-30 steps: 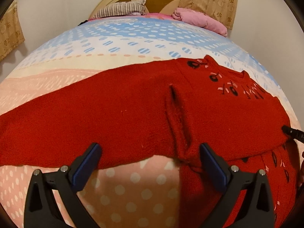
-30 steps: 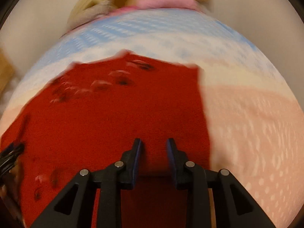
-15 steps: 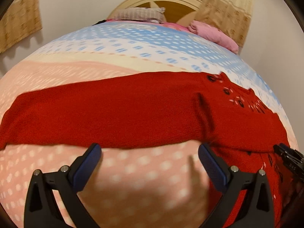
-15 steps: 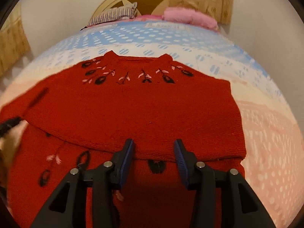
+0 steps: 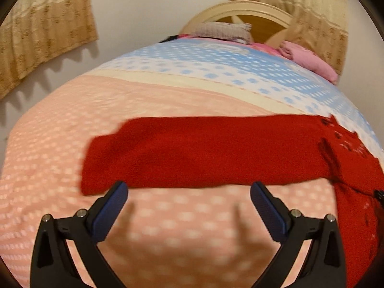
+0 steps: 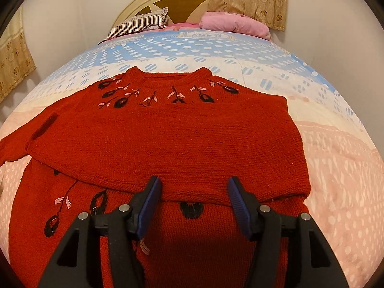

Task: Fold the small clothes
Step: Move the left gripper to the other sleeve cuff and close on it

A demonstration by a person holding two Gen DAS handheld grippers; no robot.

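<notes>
A red knit sweater (image 6: 168, 139) with black and pink embroidery lies flat on the bed. One sleeve is folded across its chest, and the cuff edge lies just beyond my right gripper (image 6: 193, 193). That gripper's jaws are opening and the pads do not press the knit. In the left wrist view the other sleeve (image 5: 204, 153) stretches straight out to the left across the pink sheet, its cuff near the left fingertip. My left gripper (image 5: 188, 194) hovers wide open just in front of that sleeve, nothing between its fingers.
The bed sheet (image 5: 168, 96) is pink with white dots near me, blue-dotted farther back. A striped pillow (image 6: 139, 25) and a pink pillow (image 6: 232, 24) lie by the wooden headboard (image 6: 182, 2). Curtains (image 5: 43, 31) hang on both walls.
My right gripper has let go of the folded sleeve and its jaws have widened. My left gripper has slid left along the outstretched sleeve toward its cuff, staying open.
</notes>
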